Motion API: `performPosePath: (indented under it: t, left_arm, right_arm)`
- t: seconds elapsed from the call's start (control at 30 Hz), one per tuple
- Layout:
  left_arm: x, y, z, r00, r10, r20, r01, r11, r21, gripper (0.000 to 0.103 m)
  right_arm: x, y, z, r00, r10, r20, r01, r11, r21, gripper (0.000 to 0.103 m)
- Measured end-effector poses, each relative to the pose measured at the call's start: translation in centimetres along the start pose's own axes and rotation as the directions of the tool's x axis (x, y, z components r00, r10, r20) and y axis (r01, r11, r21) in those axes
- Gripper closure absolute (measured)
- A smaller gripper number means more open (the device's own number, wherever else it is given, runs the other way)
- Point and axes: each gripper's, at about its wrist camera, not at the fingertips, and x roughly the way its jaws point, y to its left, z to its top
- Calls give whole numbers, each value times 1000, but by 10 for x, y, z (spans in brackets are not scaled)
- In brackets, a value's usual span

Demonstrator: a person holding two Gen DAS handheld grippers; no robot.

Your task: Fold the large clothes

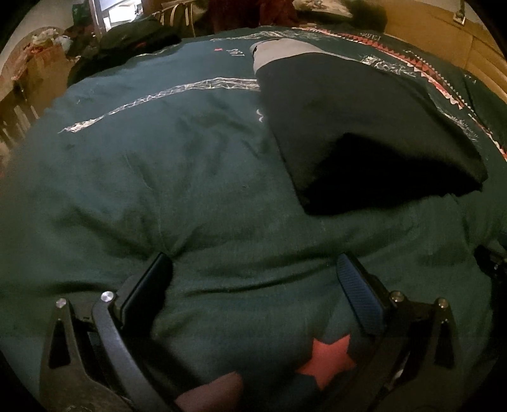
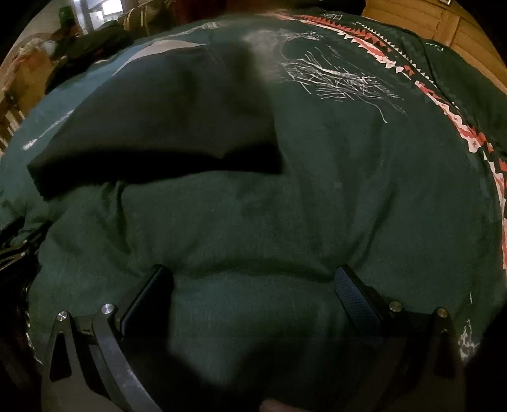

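Note:
A dark folded garment [image 1: 358, 133] with a grey band at its far end lies on a dark green bedspread [image 1: 158, 174]. In the right wrist view the garment [image 2: 164, 123] lies at upper left on the bedspread [image 2: 317, 206]. My left gripper [image 1: 255, 263] is open and empty, low over the bedspread, with the garment ahead and to the right. My right gripper [image 2: 253, 275] is open and empty, low over the bedspread, with the garment ahead and to the left.
The bedspread has white line prints and a red and white zigzag border [image 2: 459, 126] on the right. Wooden panelling [image 1: 443, 28] stands at the back right. Cluttered furniture and dark clothes [image 1: 126, 38] sit at the back left.

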Motion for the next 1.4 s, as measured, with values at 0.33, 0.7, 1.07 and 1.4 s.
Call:
performPosePath:
  t: [0.33,0.7,1.07,1.4]
  left_arm:
    - [-19,-5,10,999,13,-40,-13,1000,17,0]
    - [-165,-33,49,989,7,148,-7,1000,0,0]
    - [-210,-54,59,980,-79,183,77,997,18,0]
    - [-224,-36,61,973,-81,215,100,992,-75,0]
  right_arm:
    - [-6,4,1,1000,-17,13,17,999,-27,0]
    - [-142,12,24,977,-16,214,17,1000,-4,0]
    - [-262,14,22,928,-70,367,55,997,51,0]
    - [-290,17,30,913,-75,401,63,997,41,0]
